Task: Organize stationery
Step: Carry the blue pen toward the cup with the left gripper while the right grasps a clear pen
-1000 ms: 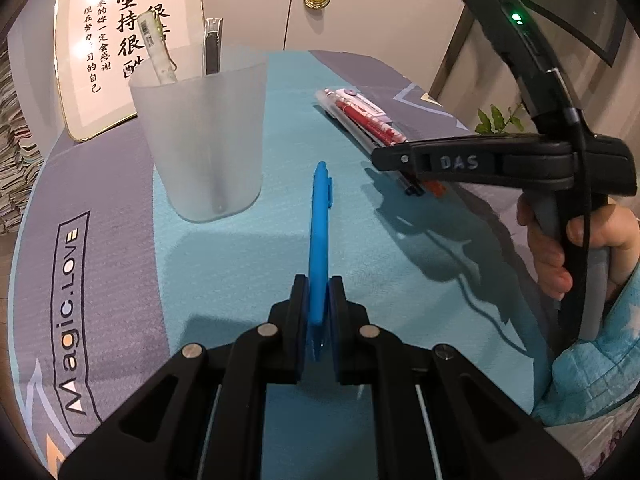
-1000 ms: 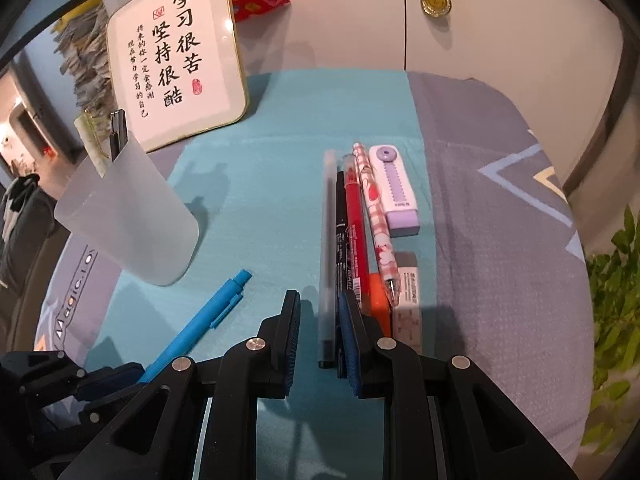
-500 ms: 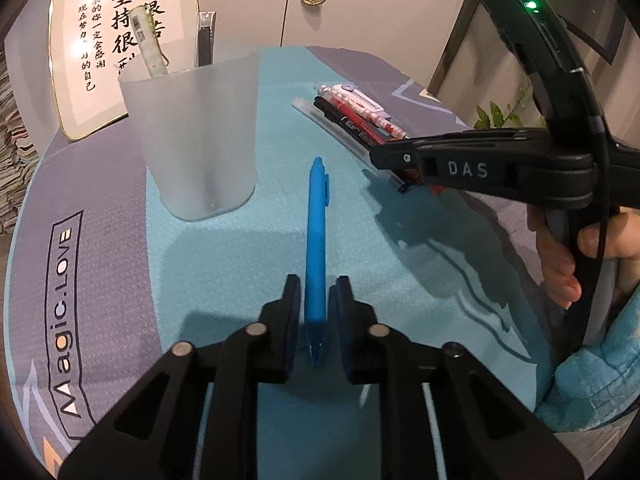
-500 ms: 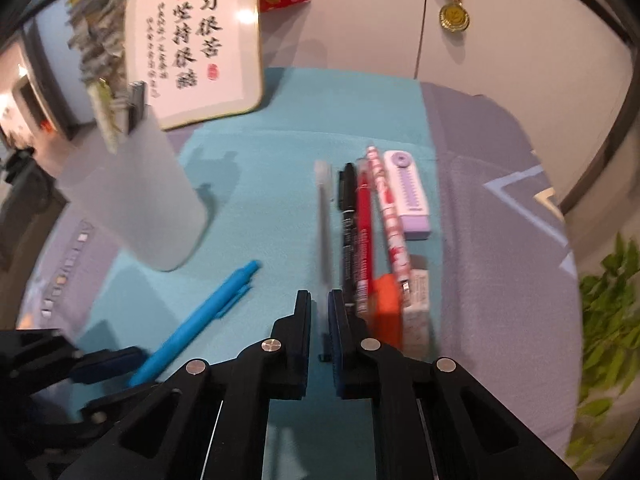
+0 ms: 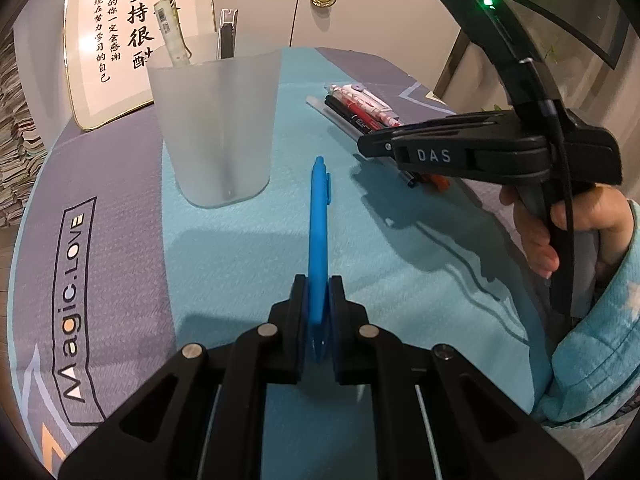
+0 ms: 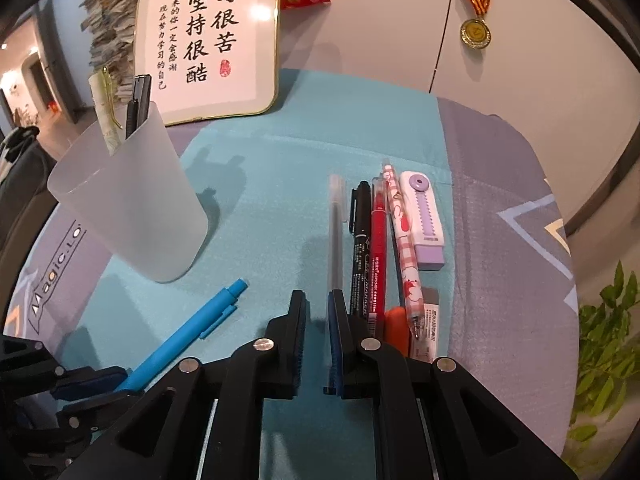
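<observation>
My left gripper (image 5: pixel 318 312) is shut on the tip end of a blue pen (image 5: pixel 319 224), which points ahead over the teal mat; the pen also shows in the right wrist view (image 6: pixel 188 328). A frosted cup (image 5: pixel 216 128) with two pens in it stands just ahead and left. My right gripper (image 6: pixel 318 320) is slightly open and empty, hovering beside the near end of a clear pen (image 6: pixel 335 232). To its right lie a black marker (image 6: pixel 360 248), a red pen (image 6: pixel 378 248), a pink patterned pen (image 6: pixel 404 248) and a purple correction tape (image 6: pixel 424 220).
A framed calligraphy board (image 6: pixel 212 36) leans at the back of the table. An orange item (image 6: pixel 398 328) and an eraser (image 6: pixel 430 328) lie at the near end of the pen row. A plant (image 6: pixel 604 340) stands off the table at right.
My left gripper has lifted the blue pen slightly and moved closer to the cup. My right gripper closed near the clear pen, then opened a little and rose; the clear pen stays on the mat.
</observation>
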`<state>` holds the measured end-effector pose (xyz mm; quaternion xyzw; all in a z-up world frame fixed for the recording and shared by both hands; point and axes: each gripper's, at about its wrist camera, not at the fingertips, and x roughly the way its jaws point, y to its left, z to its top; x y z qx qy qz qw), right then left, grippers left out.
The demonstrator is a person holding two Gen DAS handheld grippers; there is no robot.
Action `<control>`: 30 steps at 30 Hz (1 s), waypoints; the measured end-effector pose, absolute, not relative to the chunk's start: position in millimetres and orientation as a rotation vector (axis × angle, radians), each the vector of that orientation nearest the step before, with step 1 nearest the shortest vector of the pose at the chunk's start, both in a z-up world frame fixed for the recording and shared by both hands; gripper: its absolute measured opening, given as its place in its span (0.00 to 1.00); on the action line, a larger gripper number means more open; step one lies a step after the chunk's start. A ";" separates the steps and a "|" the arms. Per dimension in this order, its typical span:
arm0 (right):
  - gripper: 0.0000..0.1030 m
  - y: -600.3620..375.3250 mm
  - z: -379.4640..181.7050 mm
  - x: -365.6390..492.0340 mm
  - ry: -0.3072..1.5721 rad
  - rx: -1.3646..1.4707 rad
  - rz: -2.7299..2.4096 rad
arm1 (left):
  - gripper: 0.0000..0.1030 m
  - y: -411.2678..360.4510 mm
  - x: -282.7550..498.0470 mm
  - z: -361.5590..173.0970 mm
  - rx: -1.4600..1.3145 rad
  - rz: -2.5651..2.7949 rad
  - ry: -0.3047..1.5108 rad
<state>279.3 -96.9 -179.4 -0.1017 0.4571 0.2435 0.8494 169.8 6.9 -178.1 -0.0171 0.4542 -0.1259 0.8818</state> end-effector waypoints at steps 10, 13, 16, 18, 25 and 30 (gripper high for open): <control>0.10 -95.8 -188.3 293.4 0.999 -0.204 0.506 | 0.08 6.7 167.9 -177.9 -0.044 -0.263 0.950; 0.09 -107.0 -186.1 284.6 1.056 -0.121 0.530 | 0.07 8.1 168.1 -178.3 -0.046 -0.267 0.946; 0.09 -118.6 -183.7 257.5 1.073 -0.108 0.566 | 0.07 10.2 164.5 -178.2 -0.051 -0.276 0.948; 0.09 -129.6 -182.2 232.6 1.088 -0.119 0.579 | 0.07 11.8 159.1 -177.5 -0.057 -0.298 0.960; 0.09 -156.7 -181.5 178.4 1.143 -0.170 0.578 | 0.08 6.5 134.9 -174.1 0.008 -0.331 0.980; 0.31 -152.4 -159.8 186.7 1.041 -0.182 0.570 | 0.18 8.0 139.4 -157.8 0.001 -0.297 0.932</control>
